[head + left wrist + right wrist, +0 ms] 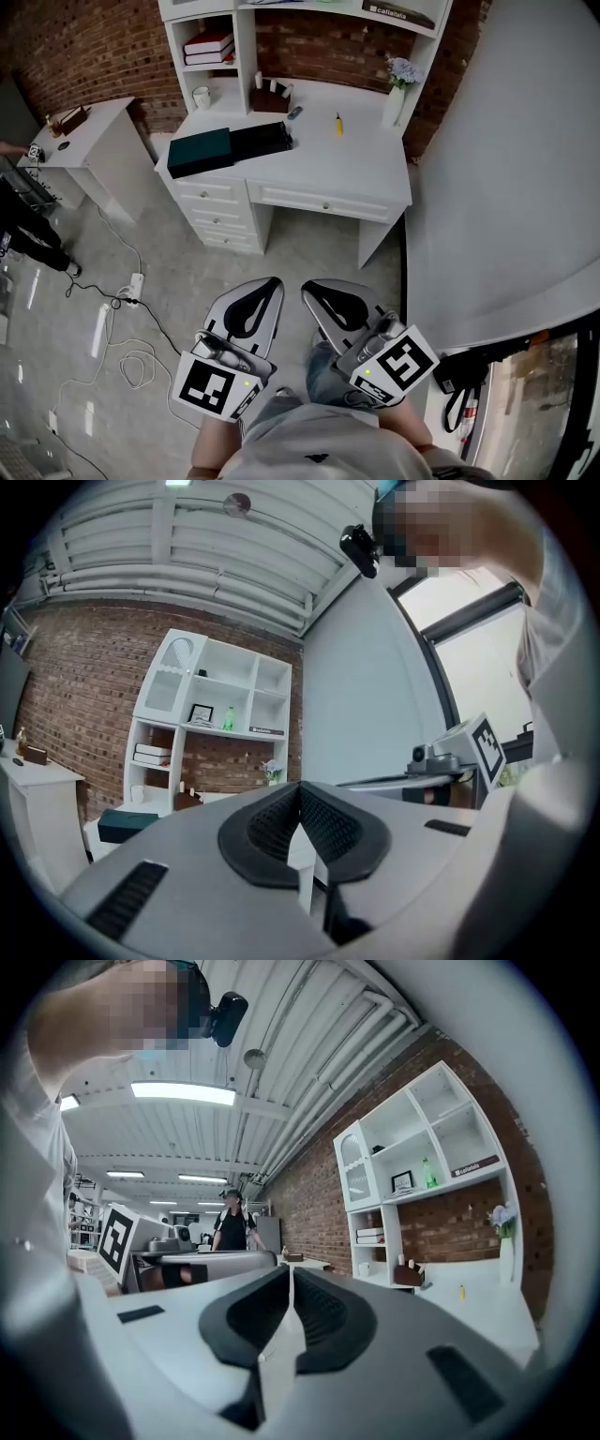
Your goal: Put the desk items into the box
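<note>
Bright and even in the head view, with only a soft shadow beneath the desk (328, 159) and pale streaks of glare on the glossy floor (56, 319) at the left. Sharp at the centre, gently curved toward the rim. Ringed by a black vignette in both gripper views, with strong fisheye bending of straight lines near the edges. Lit from long ceiling lamps (183, 1093) in the right gripper view, nearly blown out to white. Washed out at the window (478, 667) in the left gripper view, with daylight from the right side. Soft and out of focus across the near grey foreground, crisper farther back.
</note>
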Available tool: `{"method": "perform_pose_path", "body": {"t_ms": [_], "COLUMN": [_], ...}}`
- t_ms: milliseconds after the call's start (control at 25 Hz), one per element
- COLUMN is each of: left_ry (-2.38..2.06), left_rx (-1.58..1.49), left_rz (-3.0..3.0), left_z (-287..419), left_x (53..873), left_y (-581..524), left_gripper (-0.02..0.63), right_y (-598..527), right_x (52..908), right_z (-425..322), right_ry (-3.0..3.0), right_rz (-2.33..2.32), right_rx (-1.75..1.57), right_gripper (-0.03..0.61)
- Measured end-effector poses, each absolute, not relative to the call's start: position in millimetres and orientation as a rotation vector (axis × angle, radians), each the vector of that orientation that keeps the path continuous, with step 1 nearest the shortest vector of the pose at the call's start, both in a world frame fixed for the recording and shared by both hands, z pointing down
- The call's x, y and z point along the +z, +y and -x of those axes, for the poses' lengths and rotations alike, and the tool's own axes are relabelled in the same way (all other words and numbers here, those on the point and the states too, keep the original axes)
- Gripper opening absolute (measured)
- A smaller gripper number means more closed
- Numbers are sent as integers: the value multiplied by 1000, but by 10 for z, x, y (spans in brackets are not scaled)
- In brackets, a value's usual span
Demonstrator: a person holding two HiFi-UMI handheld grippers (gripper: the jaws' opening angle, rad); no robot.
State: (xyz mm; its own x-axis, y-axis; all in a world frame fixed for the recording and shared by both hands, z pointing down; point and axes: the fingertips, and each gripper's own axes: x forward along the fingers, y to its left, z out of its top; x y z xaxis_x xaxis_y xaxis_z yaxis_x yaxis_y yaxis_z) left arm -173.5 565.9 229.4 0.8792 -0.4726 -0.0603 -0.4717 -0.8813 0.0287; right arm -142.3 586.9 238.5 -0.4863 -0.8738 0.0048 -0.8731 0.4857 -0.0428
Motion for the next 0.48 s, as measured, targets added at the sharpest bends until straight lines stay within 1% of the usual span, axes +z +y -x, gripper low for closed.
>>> {"method": "perform_pose_path", "body": {"t_ms": [480], "left_ry": [-824], "left_rx": [-157], "left_rz": [-3028], "left_z": [587], "left_x": [2035], "left_y": [4594], "left_gripper": [12], "right_y": [4770], "right_x": [2119], "right_z": [248], "right_ry": [2693], "right_rz": [1492], "right_rx": [-25], "right_gripper": [12]}}
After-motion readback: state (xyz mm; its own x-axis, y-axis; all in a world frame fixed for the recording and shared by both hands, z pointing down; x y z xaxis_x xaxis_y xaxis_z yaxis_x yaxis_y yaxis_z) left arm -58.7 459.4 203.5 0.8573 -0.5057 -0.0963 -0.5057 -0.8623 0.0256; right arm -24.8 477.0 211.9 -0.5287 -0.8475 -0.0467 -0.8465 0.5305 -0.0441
